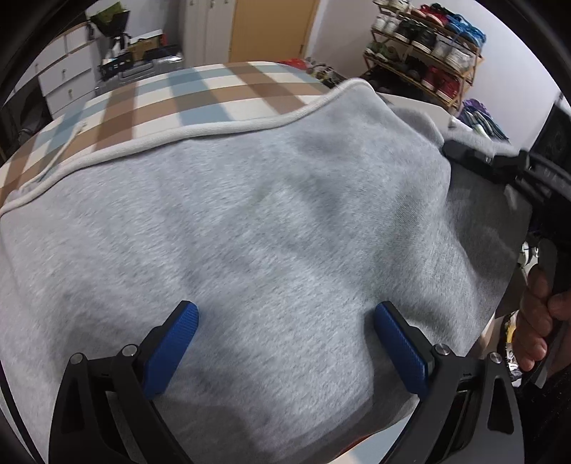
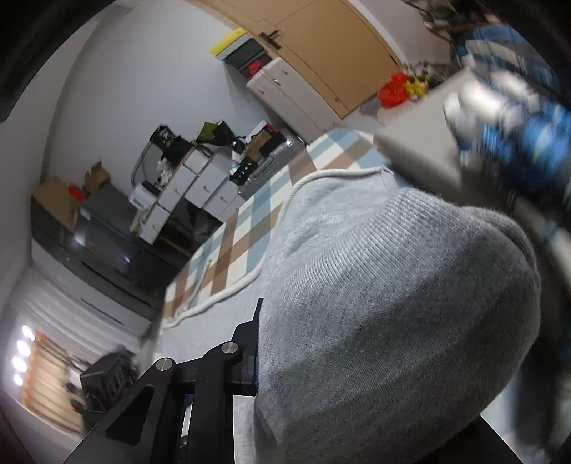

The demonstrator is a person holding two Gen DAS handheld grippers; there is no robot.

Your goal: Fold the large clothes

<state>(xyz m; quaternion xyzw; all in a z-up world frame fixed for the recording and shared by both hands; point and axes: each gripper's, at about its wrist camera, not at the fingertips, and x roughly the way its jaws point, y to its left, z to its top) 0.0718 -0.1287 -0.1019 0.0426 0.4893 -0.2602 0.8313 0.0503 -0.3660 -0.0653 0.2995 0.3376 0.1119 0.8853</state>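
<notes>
Up close in the left wrist view, the left gripper [image 1: 285, 342] hangs over the grey sweatshirt [image 1: 249, 221] with its jaws spread wide, blue pads [image 1: 176, 348] apart and nothing between them — released, though the pads sit low against the fleece.

The sweatshirt lies spread across a checked cloth [image 1: 200, 96] in brown, blue and white that covers the surface, its pale corded hem [image 1: 228, 125] running along the far edge of the garment. At the right of that view the right gripper [image 1: 499, 164] reaches into a raised grey fold, and a hand [image 1: 539, 314] grips its handle lower down.

From the right wrist view, a ribbed grey band of the sweatshirt [image 2: 392, 303] bulges right up against the lens, bunched between the jaws of the right gripper [image 2: 264, 342]; only one black finger [image 2: 246, 342] shows, pressed to the fabric's side — clenched on the sweatshirt. Beyond it the garment's flat part and hem trail over the checked cloth [image 2: 228, 242].

Farther off stand white drawers [image 1: 67, 75] with clutter on top, a tan door [image 1: 271, 28], and a shoe rack [image 1: 428, 50] by the wall.
</notes>
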